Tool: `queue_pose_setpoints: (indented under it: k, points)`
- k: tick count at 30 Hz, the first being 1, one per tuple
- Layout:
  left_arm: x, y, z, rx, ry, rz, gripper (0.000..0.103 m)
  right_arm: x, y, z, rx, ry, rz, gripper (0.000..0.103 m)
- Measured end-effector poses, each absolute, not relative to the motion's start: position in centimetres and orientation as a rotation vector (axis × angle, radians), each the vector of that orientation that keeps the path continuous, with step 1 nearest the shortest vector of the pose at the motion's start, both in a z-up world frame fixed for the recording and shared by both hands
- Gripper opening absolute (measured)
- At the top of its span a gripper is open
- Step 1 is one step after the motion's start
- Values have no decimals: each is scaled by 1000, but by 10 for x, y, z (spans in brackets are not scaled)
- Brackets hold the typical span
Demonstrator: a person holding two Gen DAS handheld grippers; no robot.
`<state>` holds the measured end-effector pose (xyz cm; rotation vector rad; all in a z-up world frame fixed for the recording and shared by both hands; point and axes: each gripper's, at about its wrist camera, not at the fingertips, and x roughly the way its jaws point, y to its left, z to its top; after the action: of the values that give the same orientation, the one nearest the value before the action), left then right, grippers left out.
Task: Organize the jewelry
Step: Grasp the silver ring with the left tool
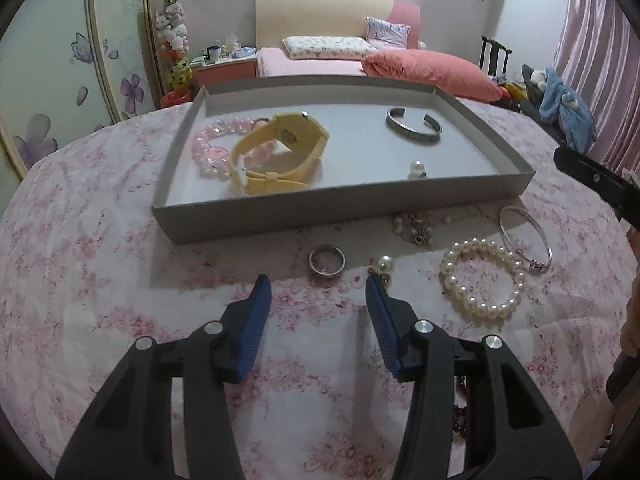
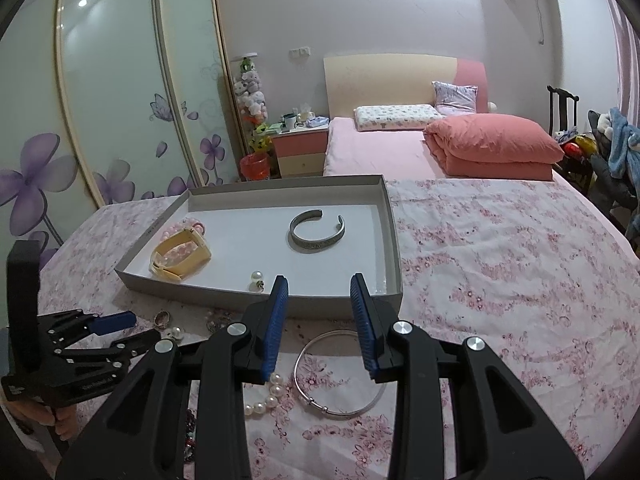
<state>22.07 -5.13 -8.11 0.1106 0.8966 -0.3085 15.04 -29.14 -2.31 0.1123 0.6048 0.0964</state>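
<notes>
A grey tray point(image 1: 280, 204) point(image 2: 394, 240) on the floral cloth holds a yellow watch point(image 1: 280, 148) point(image 2: 180, 258), a pink bead bracelet point(image 1: 212, 152), a silver cuff point(image 1: 414, 126) point(image 2: 317, 230) and a pearl earring point(image 1: 417, 169) point(image 2: 257, 278). In front of it lie a metal ring point(image 1: 327, 261) point(image 2: 162, 319), a pearl earring point(image 1: 385, 265), a pearl bracelet point(image 1: 482, 278) point(image 2: 266, 398), a thin silver bangle point(image 1: 525, 238) point(image 2: 338, 374) and a small charm cluster point(image 1: 416, 226). My left gripper point(image 1: 318, 286) point(image 2: 120, 328) is open and empty, just short of the ring. My right gripper point(image 2: 319, 286) is open and empty above the bangle.
Dark beads point(image 1: 460, 412) lie under my left gripper's right finger. The floral cloth point(image 2: 500, 260) stretches to the right of the tray. A bed, a nightstand, a wardrobe and a chair with clothes stand behind.
</notes>
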Motion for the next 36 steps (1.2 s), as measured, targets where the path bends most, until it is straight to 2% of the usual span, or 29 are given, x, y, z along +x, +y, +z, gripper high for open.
queue_pose_setpoints:
  k: [4, 10, 12, 15, 17, 29, 32, 34, 36]
  points:
    - [227, -57, -82, 113, 900, -295, 47, 150, -293, -26, 117, 608, 96, 34]
    - [235, -65, -82, 123, 897, -276, 40, 149, -294, -27, 122, 609, 97, 34]
    - [237, -67, -82, 129, 897, -273, 37, 149, -294, -27, 124, 610, 97, 39]
    - [239, -71, -82, 138, 895, -268, 31, 148, -295, -28, 124, 610, 93, 39]
    - [242, -72, -81, 142, 894, -266, 22, 148, -295, -28, 125, 611, 93, 39]
    - [230, -35, -68, 90, 856, -216, 22, 144, -302, -40, 109, 695, 55, 39]
    - [222, -17, -59, 67, 829, -193, 22, 143, -303, -49, 93, 743, 40, 51]
    - [218, -8, -55, 60, 816, -181, 22, 142, -303, -52, 84, 761, 36, 54]
    - [215, -2, -53, 52, 811, -175, 22, 141, -301, -56, 77, 786, 38, 61]
